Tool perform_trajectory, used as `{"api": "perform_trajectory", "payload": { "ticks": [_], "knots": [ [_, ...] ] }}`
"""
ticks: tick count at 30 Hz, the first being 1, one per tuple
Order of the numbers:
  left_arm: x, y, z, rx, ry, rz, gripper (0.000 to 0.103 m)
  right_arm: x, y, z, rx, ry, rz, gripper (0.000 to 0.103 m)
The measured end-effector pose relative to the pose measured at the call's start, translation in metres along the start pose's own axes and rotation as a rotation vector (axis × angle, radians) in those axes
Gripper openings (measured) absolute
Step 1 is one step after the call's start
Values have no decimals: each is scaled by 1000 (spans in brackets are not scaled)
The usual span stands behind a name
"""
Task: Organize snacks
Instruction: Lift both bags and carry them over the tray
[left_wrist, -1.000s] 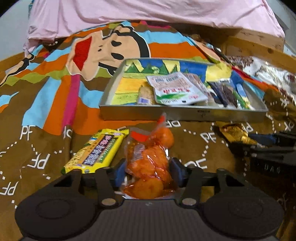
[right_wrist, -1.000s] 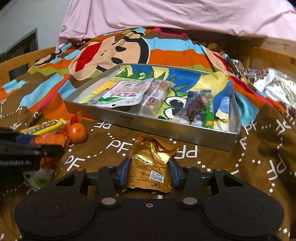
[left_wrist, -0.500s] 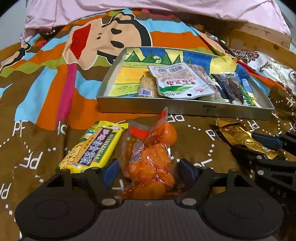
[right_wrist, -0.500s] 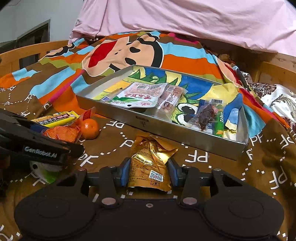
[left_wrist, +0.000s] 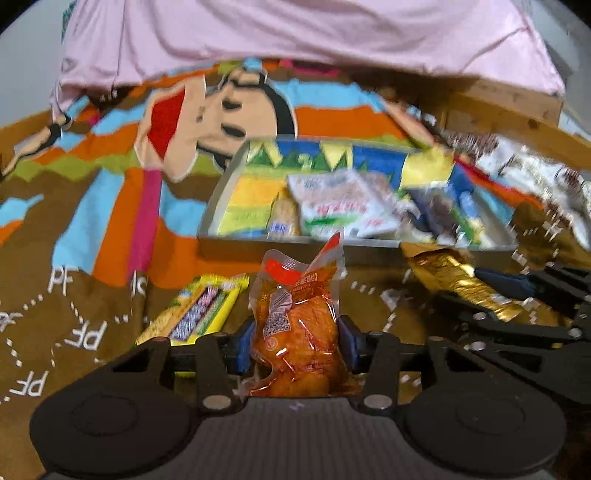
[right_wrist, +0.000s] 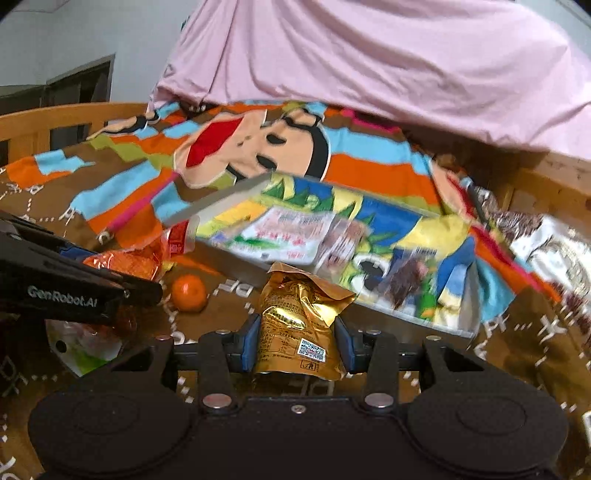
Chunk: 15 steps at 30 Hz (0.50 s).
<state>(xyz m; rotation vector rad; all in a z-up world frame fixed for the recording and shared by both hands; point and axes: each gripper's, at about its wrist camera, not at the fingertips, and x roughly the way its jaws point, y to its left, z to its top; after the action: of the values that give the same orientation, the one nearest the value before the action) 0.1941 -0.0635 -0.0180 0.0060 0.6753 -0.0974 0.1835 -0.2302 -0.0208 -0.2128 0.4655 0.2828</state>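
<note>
two grippers, one packet each. my left gripper (left_wrist: 295, 341) is closing on the clear orange snack pouch (left_wrist: 295, 325), upright between the pads; my right gripper (right_wrist: 295, 343) clamps the gold packet (right_wrist: 295, 325). one loose mandarin (right_wrist: 189, 293), one yellow bar (left_wrist: 195, 314). tray (left_wrist: 280, 247) contents blurred, uncountable.

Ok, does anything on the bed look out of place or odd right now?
Mostly just strays. A small orange lies loose on the blanket, outside the tray where the other snacks are, and a yellow snack bar lies outside it too. Nothing looks spilled or torn, though both views are blurred.
</note>
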Motion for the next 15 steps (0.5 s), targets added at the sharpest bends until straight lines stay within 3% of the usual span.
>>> {"api": "perform_trajectory", "payload": {
  "ticks": [8,15],
  "knots": [
    [7,-27,51,-9,-119,-22,50,9,-35,18,42,-92,-112,44],
    [60,-60,95,-25,-180,-26,50,46,-75,23,132,-101,-180,45]
  ]
}}
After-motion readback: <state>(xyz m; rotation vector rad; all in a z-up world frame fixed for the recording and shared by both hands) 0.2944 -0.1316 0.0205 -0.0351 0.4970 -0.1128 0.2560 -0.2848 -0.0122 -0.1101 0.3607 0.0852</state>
